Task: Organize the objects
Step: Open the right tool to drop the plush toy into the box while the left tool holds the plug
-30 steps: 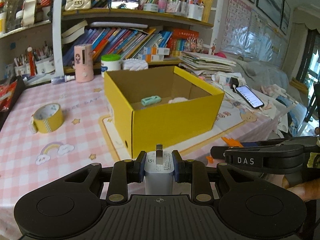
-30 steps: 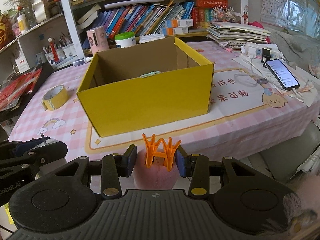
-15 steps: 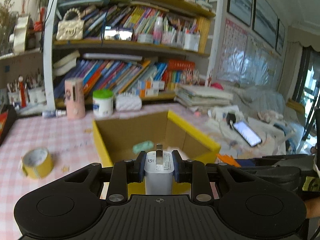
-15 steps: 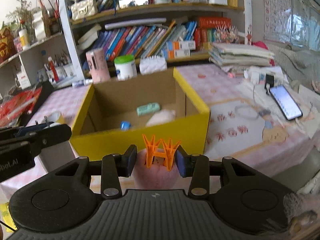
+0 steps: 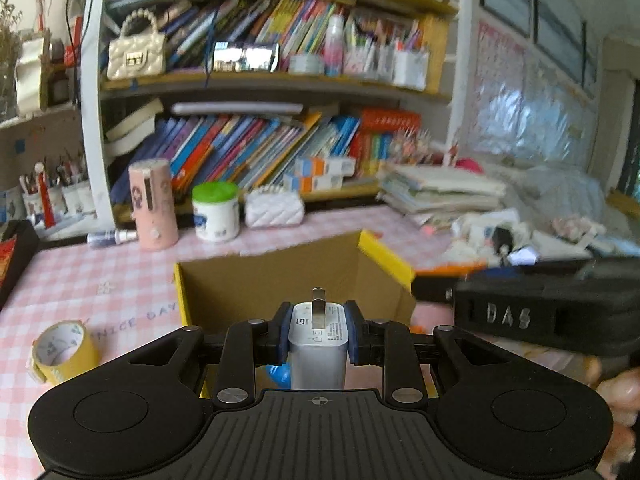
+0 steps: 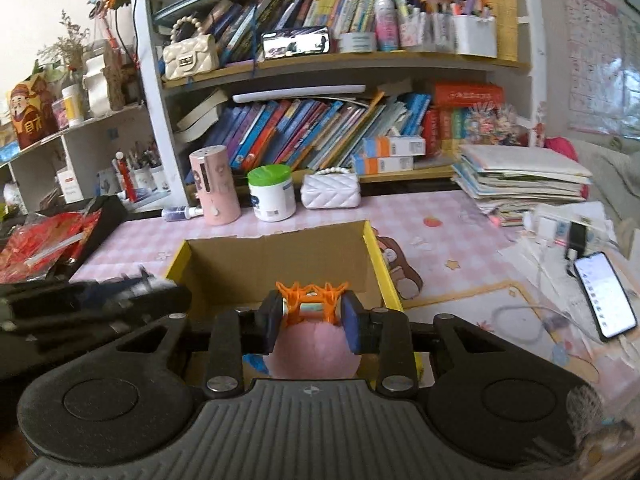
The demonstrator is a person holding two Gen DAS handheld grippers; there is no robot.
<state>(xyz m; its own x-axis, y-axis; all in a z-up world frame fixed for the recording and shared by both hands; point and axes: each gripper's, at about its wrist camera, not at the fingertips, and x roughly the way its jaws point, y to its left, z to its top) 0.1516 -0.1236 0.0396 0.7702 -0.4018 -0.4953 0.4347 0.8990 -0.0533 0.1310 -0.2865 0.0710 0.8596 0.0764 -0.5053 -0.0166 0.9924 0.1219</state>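
My left gripper [image 5: 318,334] is shut on a white plug charger [image 5: 318,340] and holds it above the open yellow cardboard box [image 5: 280,280]. My right gripper [image 6: 312,316] is shut on an orange claw hair clip [image 6: 310,302] and holds it above the same box [image 6: 280,264], over a pink soft object [image 6: 314,354] inside. A blue item [image 5: 280,374] lies in the box. The right gripper's body shows in the left wrist view [image 5: 532,314], close at the right.
A yellow tape roll [image 5: 64,350] lies left of the box. A pink cylinder [image 6: 214,186], a green-lidded jar [image 6: 272,194] and a white quilted purse [image 6: 330,192] stand behind it. A phone [image 6: 604,294] and stacked papers [image 6: 520,180] lie at the right. Bookshelves stand behind.
Both grippers have moved up and forward from in front of the box to above its opening, each still holding its object.
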